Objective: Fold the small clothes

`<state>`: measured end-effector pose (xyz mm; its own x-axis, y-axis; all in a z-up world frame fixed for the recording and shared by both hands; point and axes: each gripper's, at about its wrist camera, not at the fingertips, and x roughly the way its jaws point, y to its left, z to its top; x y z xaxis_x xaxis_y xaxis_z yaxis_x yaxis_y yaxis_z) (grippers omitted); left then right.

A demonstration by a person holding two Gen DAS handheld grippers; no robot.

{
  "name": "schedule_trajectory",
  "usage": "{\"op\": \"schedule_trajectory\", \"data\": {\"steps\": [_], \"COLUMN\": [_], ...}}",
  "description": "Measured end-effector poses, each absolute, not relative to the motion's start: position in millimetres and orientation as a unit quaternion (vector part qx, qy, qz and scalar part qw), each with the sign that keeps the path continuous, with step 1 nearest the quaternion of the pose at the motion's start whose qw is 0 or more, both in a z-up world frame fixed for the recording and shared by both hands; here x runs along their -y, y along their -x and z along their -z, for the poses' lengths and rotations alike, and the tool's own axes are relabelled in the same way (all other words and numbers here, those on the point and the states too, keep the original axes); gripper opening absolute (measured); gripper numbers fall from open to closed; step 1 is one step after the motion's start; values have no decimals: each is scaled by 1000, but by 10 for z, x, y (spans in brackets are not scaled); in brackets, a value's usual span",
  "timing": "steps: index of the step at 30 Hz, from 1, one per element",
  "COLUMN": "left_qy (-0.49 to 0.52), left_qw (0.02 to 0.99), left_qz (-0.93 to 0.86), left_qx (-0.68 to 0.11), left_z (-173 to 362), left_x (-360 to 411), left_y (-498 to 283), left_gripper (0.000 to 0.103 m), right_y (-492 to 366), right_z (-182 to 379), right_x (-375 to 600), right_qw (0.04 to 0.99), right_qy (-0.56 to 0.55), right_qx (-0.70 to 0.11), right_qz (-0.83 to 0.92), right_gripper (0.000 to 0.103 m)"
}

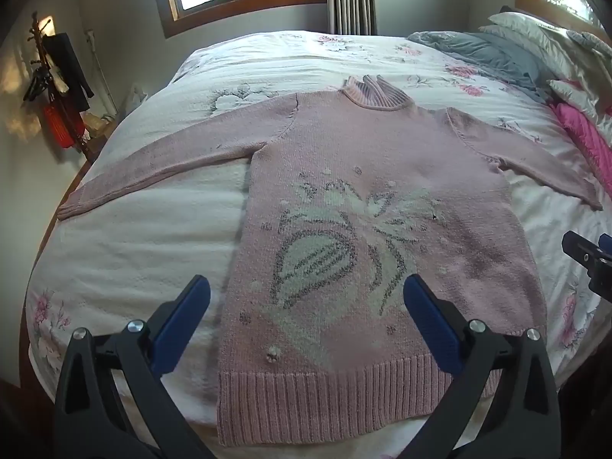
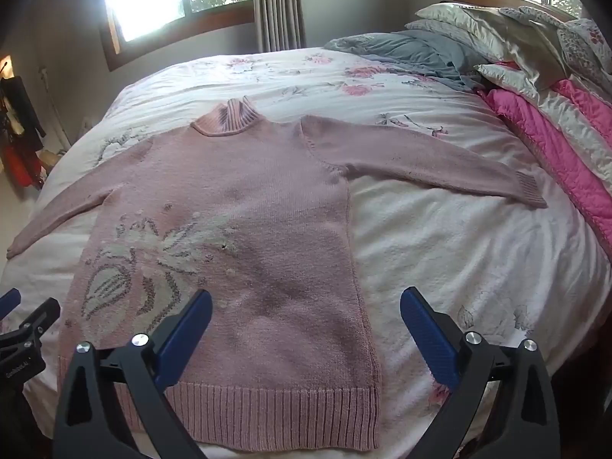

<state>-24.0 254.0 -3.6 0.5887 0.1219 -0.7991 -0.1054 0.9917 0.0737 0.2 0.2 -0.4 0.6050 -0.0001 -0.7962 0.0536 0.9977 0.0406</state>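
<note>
A pink knitted sweater (image 1: 382, 160) with a white and grey flower pattern lies flat, front up, on the bed, both sleeves spread out sideways and the ribbed hem nearest me. My left gripper (image 1: 306, 290) hovers open above the sweater's lower left part, holding nothing. In the right wrist view the same sweater (image 2: 267, 210) fills the left half, and my right gripper (image 2: 306, 302) stands open over its lower right edge, empty. The right gripper's tip (image 1: 589, 256) shows at the left view's right edge. The left gripper's tip (image 2: 19, 329) shows at the right view's left edge.
The bed has a white floral quilt (image 1: 153, 244). A grey blanket (image 2: 413, 53), pillows (image 2: 497, 34) and a pink quilted cover (image 2: 566, 145) are piled at the right. Windows with a curtain stand behind the bed. A coat rack (image 1: 57, 84) with hanging items stands at the left wall.
</note>
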Motion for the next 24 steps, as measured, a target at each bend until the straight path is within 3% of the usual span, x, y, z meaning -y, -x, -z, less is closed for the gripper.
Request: {"op": "schedule_trajectory", "data": {"steps": [24], "left_qy": [-11], "left_qw": [891], "left_qz": [-67], "left_qx": [-450], "left_z": [30], "left_x": [-2573], "left_y": [248], "left_gripper": [100], "right_y": [-10], "right_z": [26], "right_x": [-9], "right_qw": [897], "right_qy": [-31], "right_qx": [-441], "right_qz": [13], "right_gripper": [99]}}
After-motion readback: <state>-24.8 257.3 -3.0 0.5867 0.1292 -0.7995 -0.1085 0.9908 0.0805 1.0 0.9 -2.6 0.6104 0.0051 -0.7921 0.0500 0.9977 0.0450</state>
